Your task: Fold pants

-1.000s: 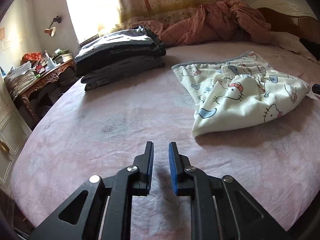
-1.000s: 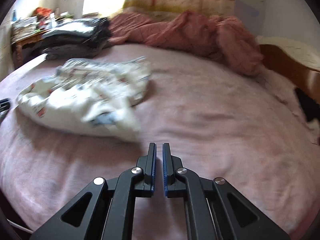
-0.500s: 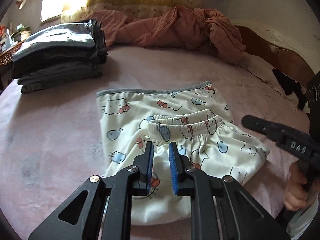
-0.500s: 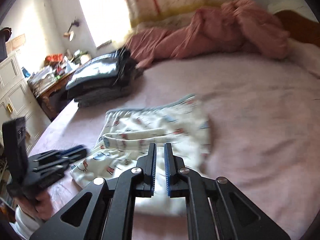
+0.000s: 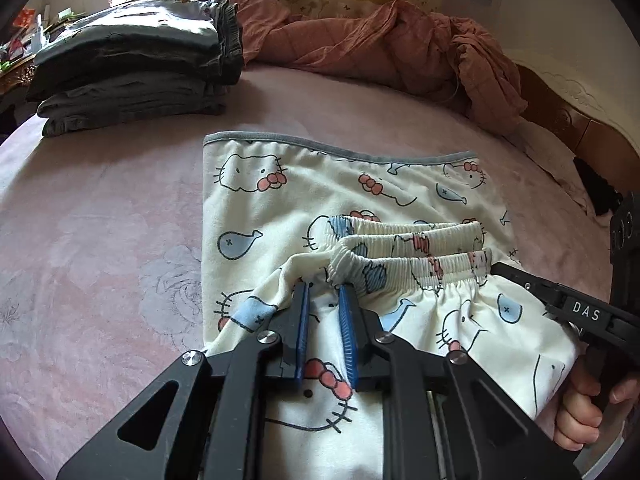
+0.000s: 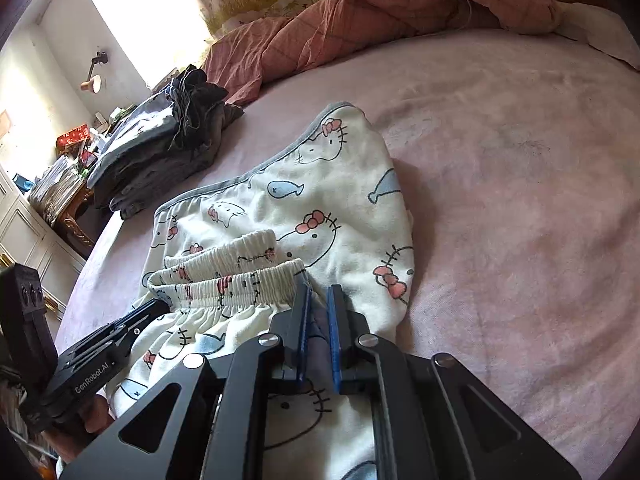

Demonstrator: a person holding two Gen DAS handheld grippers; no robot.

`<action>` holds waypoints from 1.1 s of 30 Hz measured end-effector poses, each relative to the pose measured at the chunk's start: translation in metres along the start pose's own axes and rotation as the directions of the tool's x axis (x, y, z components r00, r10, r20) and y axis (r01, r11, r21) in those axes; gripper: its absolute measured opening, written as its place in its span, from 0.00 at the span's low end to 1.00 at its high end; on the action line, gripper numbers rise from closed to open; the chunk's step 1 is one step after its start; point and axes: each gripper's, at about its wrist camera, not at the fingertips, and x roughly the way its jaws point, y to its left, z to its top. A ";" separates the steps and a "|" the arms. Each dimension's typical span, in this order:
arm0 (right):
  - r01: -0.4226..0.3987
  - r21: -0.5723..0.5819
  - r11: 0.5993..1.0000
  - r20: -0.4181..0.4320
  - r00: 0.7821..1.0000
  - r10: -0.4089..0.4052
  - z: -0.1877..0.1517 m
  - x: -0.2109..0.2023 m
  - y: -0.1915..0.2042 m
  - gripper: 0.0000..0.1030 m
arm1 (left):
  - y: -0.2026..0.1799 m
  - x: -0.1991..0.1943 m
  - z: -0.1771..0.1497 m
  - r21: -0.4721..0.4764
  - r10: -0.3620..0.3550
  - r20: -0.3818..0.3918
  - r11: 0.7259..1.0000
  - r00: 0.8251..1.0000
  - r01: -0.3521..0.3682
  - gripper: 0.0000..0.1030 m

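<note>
Cream cartoon-cat pants [image 5: 304, 208] lie folded on the pink bed, grey hem at the far side, elastic waistband [image 5: 412, 268] nearest. They also show in the right wrist view [image 6: 320, 216]. My left gripper [image 5: 324, 300] is open, its fingers resting on the cloth just below the waistband's left end. My right gripper [image 6: 318, 300] is open, at the waistband's [image 6: 224, 284] right end, with cloth between its jaws. Each gripper shows in the other's view: the right one [image 5: 560, 300] and the left one [image 6: 120, 332].
A stack of folded dark clothes [image 5: 136, 64] sits at the far left of the bed. A crumpled reddish quilt [image 5: 400, 44] lies along the far edge. A wooden headboard [image 5: 580, 136] is at the right. A cluttered desk [image 6: 60, 184] stands beside the bed.
Both grippers have moved in onto the pants from open bed, to the two ends of the waistband. Both jaws are slightly wider apart than before.
</note>
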 end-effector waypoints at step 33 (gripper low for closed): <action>0.271 -0.706 0.654 0.247 0.960 -0.131 -0.100 -0.120 0.049 0.38 | -0.021 -0.101 -0.095 0.702 0.104 0.244 0.668 0.964 -0.249 0.42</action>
